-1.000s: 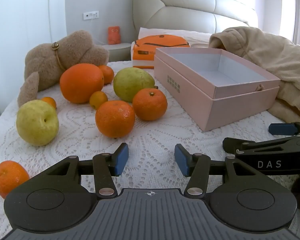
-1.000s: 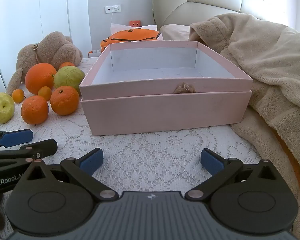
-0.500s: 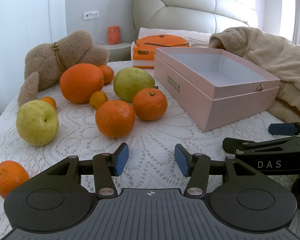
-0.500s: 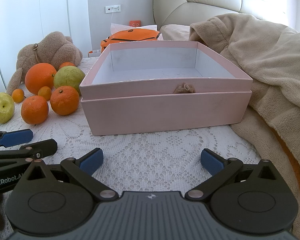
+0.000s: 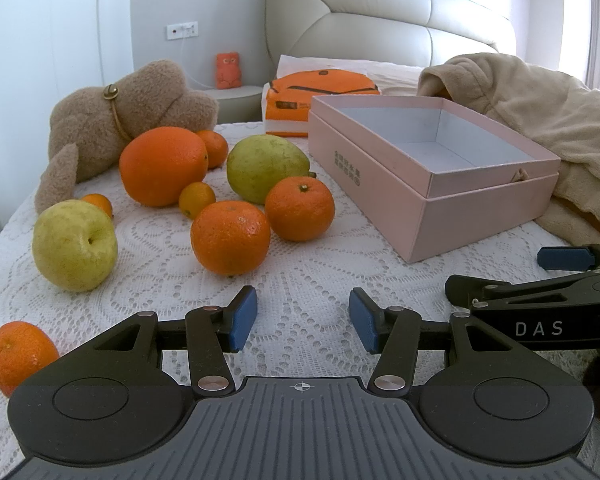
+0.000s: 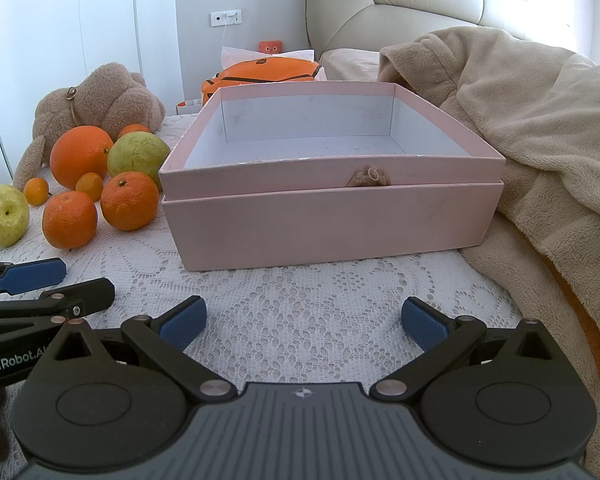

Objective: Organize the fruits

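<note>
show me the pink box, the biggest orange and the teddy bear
pink box [image 6: 324, 220], right wrist view, on its near front wall
biggest orange [image 5: 162, 166], left wrist view, on the middle of its peel
teddy bear [image 5: 140, 100], left wrist view, on its brown plush body

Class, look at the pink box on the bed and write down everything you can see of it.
The pink box is a rectangular cardboard-looking tray nested in its slightly wider lid or base, open at the top and empty, with a pale grey-white inside. Small print marks one side wall, and a little tan knot hangs from the front wall. It sits level on the white lace cover, the beige fleece blanket against one side, the fruit lying apart on the other.
</note>
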`<state>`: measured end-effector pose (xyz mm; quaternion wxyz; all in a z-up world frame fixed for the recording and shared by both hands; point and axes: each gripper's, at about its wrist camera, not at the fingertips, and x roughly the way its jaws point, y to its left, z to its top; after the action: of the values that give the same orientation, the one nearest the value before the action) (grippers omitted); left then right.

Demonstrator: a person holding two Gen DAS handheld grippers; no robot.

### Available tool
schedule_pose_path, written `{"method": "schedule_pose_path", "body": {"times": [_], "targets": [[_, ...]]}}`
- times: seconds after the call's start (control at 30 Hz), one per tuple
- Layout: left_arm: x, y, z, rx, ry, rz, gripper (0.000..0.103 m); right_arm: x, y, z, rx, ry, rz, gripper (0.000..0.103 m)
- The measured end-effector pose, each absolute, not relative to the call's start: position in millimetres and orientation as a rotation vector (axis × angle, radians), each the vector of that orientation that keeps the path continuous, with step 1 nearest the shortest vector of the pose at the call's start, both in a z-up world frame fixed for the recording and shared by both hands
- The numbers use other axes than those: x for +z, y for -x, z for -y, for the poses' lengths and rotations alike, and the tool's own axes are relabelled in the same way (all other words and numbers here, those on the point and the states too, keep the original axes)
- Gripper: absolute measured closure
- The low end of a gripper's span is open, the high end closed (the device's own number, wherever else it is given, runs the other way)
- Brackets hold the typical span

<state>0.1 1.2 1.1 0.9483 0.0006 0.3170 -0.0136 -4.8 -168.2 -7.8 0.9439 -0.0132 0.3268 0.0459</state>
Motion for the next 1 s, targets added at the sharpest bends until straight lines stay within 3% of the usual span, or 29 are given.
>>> {"method": "schedule_pose_path", "body": {"times": [1.0], "targets": [[1.3,-0.1,-2.8,-0.025,-0.007,-0.645,0.046,-7.9,4.3,168.5,0.093,0.028,-0.666,0.0]]}}
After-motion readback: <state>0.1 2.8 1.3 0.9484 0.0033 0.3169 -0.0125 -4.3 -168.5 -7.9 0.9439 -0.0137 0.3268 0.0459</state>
